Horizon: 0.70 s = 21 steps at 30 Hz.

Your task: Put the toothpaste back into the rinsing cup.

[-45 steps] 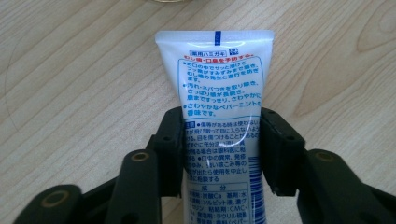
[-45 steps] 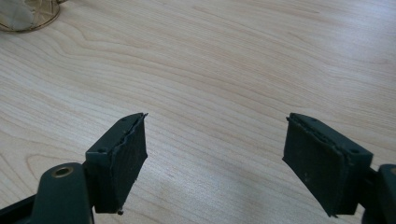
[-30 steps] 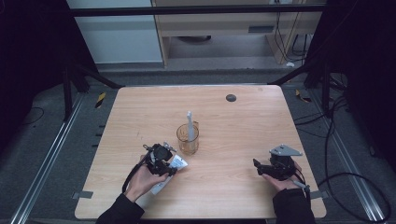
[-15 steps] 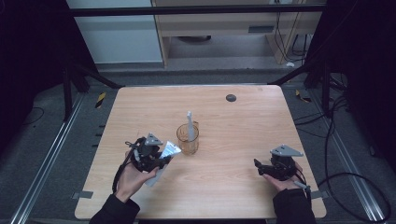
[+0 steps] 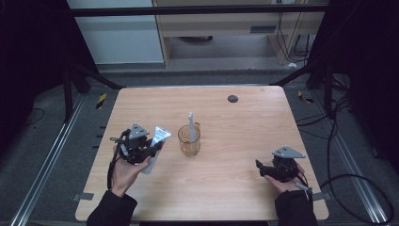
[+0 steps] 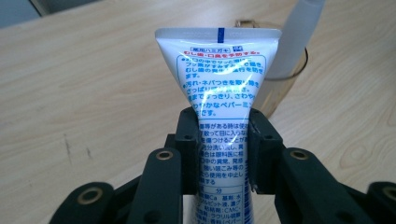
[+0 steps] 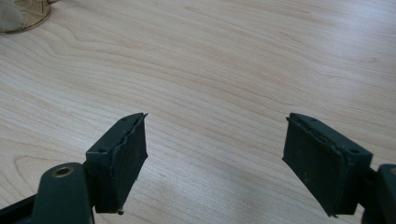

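My left gripper point(image 5: 153, 149) squeezes the toothpaste tube point(image 6: 224, 116) tight just beside the glass cup point(image 5: 189, 140), so I should tip it in slowly, while my right gripper point(image 7: 217, 158) waits wide open, holding nothing.

Toothpaste tube point(image 6: 223, 126) cap end cut off

White toothpaste tube point(image 6: 224, 112) with blue print, lifted off the table; crimped end up, beside the glass cup point(image 5: 189, 140).
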Each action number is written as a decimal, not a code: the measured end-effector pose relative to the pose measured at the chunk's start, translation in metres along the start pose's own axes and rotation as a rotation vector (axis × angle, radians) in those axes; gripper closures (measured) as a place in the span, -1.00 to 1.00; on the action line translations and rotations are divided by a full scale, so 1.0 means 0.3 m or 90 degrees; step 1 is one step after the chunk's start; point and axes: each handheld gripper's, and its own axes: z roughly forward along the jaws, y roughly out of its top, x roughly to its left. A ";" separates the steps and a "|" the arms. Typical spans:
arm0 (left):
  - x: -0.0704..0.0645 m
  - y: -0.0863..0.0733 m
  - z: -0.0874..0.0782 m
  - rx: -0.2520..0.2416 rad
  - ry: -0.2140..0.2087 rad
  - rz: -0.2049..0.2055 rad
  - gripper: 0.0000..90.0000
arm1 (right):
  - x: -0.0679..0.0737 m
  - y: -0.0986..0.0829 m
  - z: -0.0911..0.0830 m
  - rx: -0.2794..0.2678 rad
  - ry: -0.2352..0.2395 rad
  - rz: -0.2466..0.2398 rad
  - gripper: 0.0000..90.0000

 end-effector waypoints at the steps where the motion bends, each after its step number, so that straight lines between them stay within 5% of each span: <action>1: -0.001 0.006 -0.002 -0.007 0.004 0.001 0.54 | 0.000 0.000 0.000 -0.003 -0.002 0.000 -0.52; 21: -0.021 0.101 0.027 -0.139 0.029 -0.029 0.54 | 0.008 0.000 0.004 -0.006 0.002 -0.003 -0.53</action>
